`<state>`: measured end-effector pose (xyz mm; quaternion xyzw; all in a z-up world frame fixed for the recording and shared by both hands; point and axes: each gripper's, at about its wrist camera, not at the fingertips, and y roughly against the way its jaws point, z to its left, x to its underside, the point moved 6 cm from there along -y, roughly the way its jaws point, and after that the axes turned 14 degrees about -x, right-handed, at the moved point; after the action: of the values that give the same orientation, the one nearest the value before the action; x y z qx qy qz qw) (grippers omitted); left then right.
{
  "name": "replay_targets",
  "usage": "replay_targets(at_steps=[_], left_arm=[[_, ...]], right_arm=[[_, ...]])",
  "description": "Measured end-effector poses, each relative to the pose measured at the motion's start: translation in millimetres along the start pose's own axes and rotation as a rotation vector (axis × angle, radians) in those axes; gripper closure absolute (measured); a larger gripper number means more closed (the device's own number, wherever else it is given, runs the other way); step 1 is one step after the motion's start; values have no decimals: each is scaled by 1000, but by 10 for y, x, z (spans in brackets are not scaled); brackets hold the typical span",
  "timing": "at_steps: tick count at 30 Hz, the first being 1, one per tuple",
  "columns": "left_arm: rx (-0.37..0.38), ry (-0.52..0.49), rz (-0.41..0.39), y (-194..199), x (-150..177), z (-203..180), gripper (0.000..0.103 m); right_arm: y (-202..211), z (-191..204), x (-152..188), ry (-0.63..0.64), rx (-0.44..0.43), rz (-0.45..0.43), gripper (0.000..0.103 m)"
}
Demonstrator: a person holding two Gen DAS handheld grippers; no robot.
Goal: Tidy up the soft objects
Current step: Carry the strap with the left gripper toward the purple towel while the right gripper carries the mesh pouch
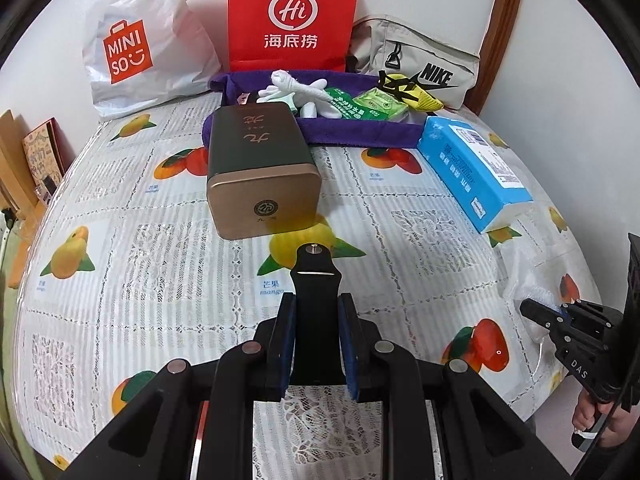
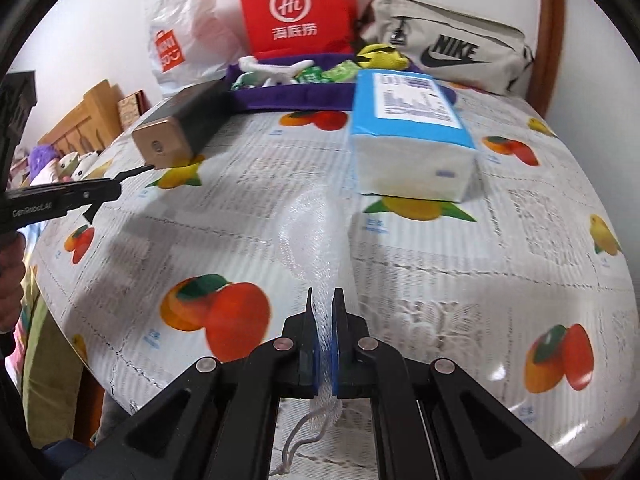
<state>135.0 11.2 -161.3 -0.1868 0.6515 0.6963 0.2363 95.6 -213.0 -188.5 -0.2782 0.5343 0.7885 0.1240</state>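
Note:
My left gripper [image 1: 316,344] is shut on a black strap [image 1: 315,280] and holds it over the near middle of the table. My right gripper [image 2: 323,340] is shut on a clear mesh bath pouf [image 2: 316,232] that stretches out in front of the fingers; it also shows at the right edge of the left wrist view [image 1: 532,292]. A purple tray [image 1: 360,130] at the back holds white gloves [image 1: 296,88], green wipe packs [image 1: 376,104] and a yellow-black pouch [image 1: 412,90]. A blue tissue pack [image 2: 408,132] lies on the right.
A brown-gold tin box [image 1: 260,168] lies on its side before the tray. A Miniso bag [image 1: 140,36], a red paper bag [image 1: 292,16] and a beige Nike bag [image 1: 424,64] stand along the wall. The fruit-print tablecloth [image 1: 120,240] covers the table.

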Motion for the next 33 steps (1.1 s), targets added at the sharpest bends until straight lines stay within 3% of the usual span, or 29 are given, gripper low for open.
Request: replay_targets(at_steps=[33], left_arm=[[35,90,-99,507,-490,114,83]], right_arm=[[608,61,-735,-6,-23,-145,99]])
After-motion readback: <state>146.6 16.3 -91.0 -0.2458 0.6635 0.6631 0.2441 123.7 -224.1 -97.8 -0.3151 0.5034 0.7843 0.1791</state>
